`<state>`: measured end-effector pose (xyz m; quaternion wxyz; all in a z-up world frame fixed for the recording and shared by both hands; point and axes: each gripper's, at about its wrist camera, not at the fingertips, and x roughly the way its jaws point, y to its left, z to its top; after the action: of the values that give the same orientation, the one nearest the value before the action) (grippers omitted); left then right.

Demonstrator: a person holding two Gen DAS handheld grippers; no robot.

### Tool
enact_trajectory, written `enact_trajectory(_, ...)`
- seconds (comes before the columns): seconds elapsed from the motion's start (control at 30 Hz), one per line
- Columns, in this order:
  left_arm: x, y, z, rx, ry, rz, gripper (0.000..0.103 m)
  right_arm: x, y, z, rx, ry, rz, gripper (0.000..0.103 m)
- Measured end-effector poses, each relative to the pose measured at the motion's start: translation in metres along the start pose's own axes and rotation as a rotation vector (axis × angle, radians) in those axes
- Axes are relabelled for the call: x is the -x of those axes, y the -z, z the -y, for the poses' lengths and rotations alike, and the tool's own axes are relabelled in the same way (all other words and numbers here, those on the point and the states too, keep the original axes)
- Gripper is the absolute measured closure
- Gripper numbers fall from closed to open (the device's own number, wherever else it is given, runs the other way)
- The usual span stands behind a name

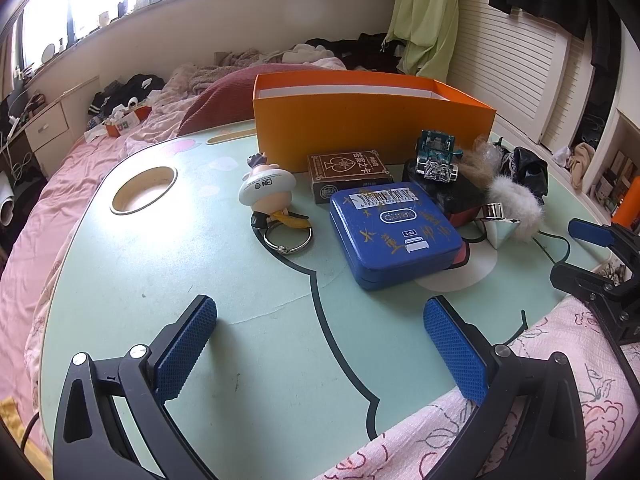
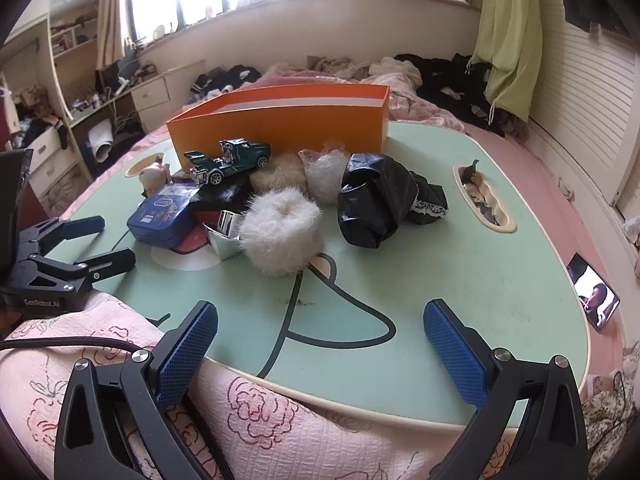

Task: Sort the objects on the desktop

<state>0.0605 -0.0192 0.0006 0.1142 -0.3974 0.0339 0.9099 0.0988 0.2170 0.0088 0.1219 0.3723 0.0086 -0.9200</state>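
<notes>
An open orange box (image 1: pixel 372 136) (image 2: pixel 280 120) stands at the far side of a mint-green lap table (image 1: pixel 200 280) (image 2: pixel 460 260). In front of it lie a blue tin (image 1: pixel 394 234) (image 2: pixel 160 216), a brown card pack (image 1: pixel 348 174), a small figurine keychain (image 1: pixel 266 188), a green toy car (image 1: pixel 436 156) (image 2: pixel 228 160), a white fluffy scrunchie (image 2: pixel 280 236) (image 1: pixel 516 204), a silver piece (image 2: pixel 224 234) and a black lace-trimmed cloth (image 2: pixel 380 204). My left gripper (image 1: pixel 320 344) hangs open over the table's near side, nothing between its pads. My right gripper (image 2: pixel 320 348) stands open at the near edge, empty.
The table rests on a bed with pink floral bedding (image 2: pixel 260 420). A round cup hole (image 1: pixel 144 190) is in the table's left side, and a slot tray (image 2: pixel 482 196) with scraps on the right. A phone (image 2: pixel 596 296) lies lit on the bed at right.
</notes>
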Motion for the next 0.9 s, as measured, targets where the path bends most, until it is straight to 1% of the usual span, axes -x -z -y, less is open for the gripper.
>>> enact_trajectory(0.1,-0.001,0.0,-0.001,-0.014,0.017,0.018,0.0,0.0,0.001,0.003,0.005,-0.013,0.015,0.0)
enact_trajectory(0.57,-0.001,0.0,0.002,-0.013,0.014,0.024,0.0,-0.001,0.001,0.001,0.013,-0.007,0.031,0.0)
enact_trajectory(0.73,0.003,0.001,0.003,-0.008,-0.034,0.036,0.0,-0.001,0.002,0.0,0.014,-0.003,0.034,0.0)
enact_trajectory(0.9,0.017,-0.004,0.002,-0.007,-0.029,0.097,0.0,-0.001,0.002,0.0,0.016,-0.002,0.034,0.0)
